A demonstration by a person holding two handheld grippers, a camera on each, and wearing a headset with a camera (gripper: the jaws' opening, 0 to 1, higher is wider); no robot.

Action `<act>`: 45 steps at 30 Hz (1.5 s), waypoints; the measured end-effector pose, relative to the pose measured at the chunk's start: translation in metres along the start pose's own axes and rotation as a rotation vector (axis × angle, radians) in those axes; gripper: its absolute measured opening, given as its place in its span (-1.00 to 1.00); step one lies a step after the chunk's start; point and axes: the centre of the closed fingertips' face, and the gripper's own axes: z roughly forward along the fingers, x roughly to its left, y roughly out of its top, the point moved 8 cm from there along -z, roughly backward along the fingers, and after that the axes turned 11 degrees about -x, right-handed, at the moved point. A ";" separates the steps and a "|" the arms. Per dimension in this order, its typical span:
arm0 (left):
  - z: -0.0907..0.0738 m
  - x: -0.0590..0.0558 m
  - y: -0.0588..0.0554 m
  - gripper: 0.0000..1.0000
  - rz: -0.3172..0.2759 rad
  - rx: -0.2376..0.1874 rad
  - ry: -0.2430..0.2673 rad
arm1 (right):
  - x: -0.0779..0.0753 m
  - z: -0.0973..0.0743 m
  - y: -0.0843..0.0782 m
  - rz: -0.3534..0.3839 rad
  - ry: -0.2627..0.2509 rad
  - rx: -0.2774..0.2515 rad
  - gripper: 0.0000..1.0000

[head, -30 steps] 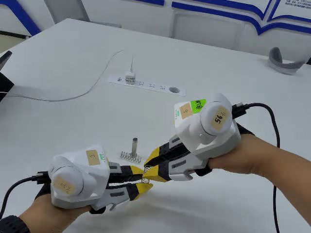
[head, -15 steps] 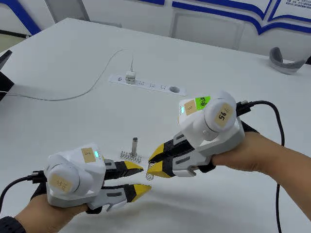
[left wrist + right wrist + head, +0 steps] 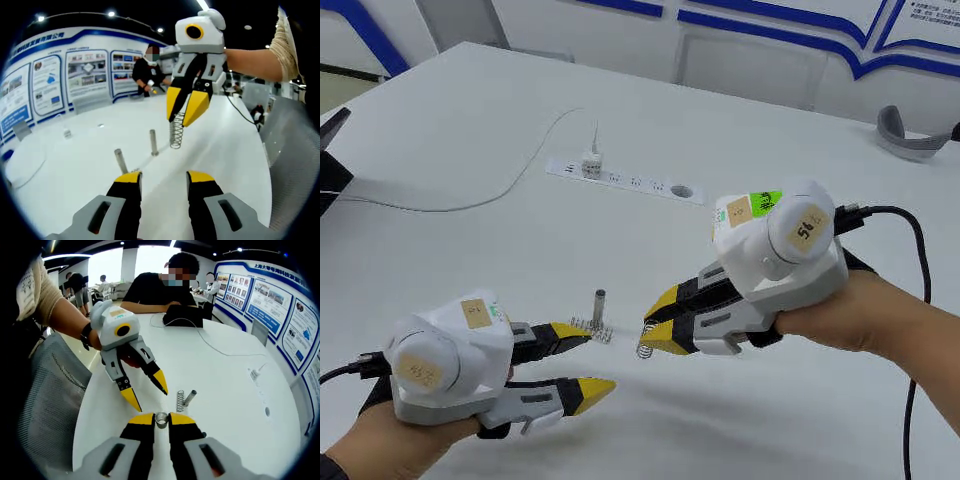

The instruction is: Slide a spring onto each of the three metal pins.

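Two tongs that were tip to tip a second ago are now apart. My left tongs (image 3: pixel 592 358), nearest me, have let go; they are wide open and hold nothing. My right tongs (image 3: pixel 653 326) are pinched on one spring (image 3: pixel 644 346). It hangs from the yellow tips over the white table (image 3: pixel 470 130). Its long way runs up and down, with the free end pointing at the table.

Just past my left tongs a metal pin (image 3: pixel 599 304) stands straight up. A second spring (image 3: pixel 591 324) lies flat at its foot, near my left upper tip. The left gripper view has a nearer pin (image 3: pixel 120 161) too, also standing up. Farther off lie a power strip (image 3: pixel 620 180) and a grey curved thing (image 3: pixel 905 135).
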 end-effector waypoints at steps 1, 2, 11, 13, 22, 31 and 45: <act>0.000 0.000 0.000 -0.26 -0.001 0.001 0.003 | -0.001 -0.001 0.000 0.002 -0.004 -0.001 -0.77; -0.001 0.001 0.000 -0.25 -0.002 0.002 0.006 | -0.002 -0.002 0.000 0.003 -0.007 -0.001 -0.77; -0.004 0.003 -0.002 -0.18 -0.013 0.004 0.025 | -0.014 -0.013 0.002 0.005 -0.049 -0.010 -0.77; -0.004 0.004 -0.002 -0.17 -0.012 0.005 0.028 | -0.018 -0.016 0.003 0.008 -0.065 -0.011 -0.77; -0.006 0.005 -0.004 -0.14 -0.017 0.010 0.039 | -0.035 -0.026 0.002 0.021 -0.134 -0.013 -0.77; -0.007 0.005 -0.004 -0.15 -0.017 0.014 0.042 | -0.049 -0.023 -0.007 0.054 -0.170 -0.005 -0.77; -0.008 0.007 -0.006 -0.16 -0.020 0.016 0.046 | -0.055 -0.013 -0.017 0.094 -0.169 0.004 -0.77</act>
